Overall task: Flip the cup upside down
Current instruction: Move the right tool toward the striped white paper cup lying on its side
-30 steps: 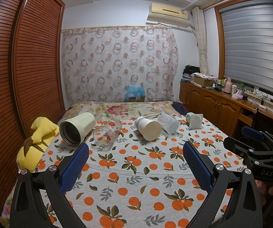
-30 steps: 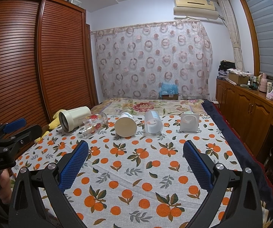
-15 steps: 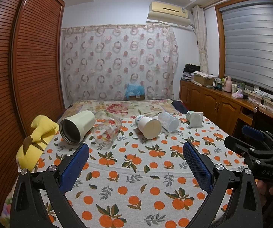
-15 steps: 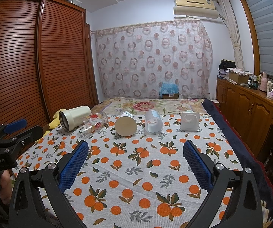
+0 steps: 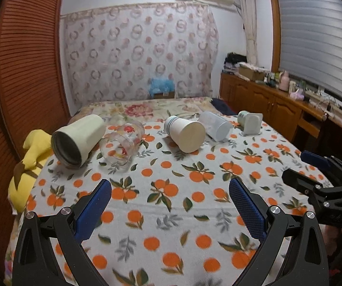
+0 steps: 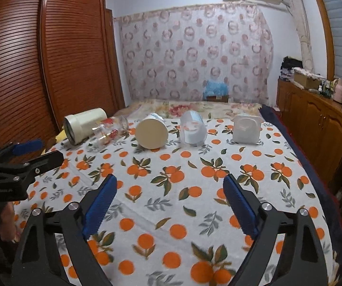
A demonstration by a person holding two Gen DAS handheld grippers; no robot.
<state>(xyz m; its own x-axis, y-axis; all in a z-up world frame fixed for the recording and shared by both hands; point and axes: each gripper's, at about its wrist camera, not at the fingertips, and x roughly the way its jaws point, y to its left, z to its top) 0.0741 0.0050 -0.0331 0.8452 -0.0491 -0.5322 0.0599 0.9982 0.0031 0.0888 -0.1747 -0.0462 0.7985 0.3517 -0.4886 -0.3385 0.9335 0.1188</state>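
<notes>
Several cups lie on their sides in a row across a bed with an orange-print cover [image 5: 171, 190]. From the left: a cream steel-lined tumbler [image 5: 78, 140] [image 6: 82, 125], a clear glass with red flowers [image 5: 122, 141] [image 6: 110, 131], a white paper cup [image 5: 185, 133] [image 6: 151, 131], a clear plastic cup [image 5: 216, 125] [image 6: 193, 128] and a squarish white cup [image 5: 250, 122] [image 6: 244, 128]. My left gripper [image 5: 169, 202] is open and empty, short of the cups. My right gripper [image 6: 169, 197] is open and empty, also short of them.
A yellow plush toy [image 5: 31, 157] lies at the bed's left edge beside a wooden wardrobe [image 6: 51, 59]. A wooden cabinet [image 5: 278, 104] with clutter runs along the right wall. A patterned curtain [image 6: 194, 54] hangs behind the bed.
Both grippers have moved forward and tilted down toward the bed, so the cups look closer. The jaws stayed open. The cups have not moved.
</notes>
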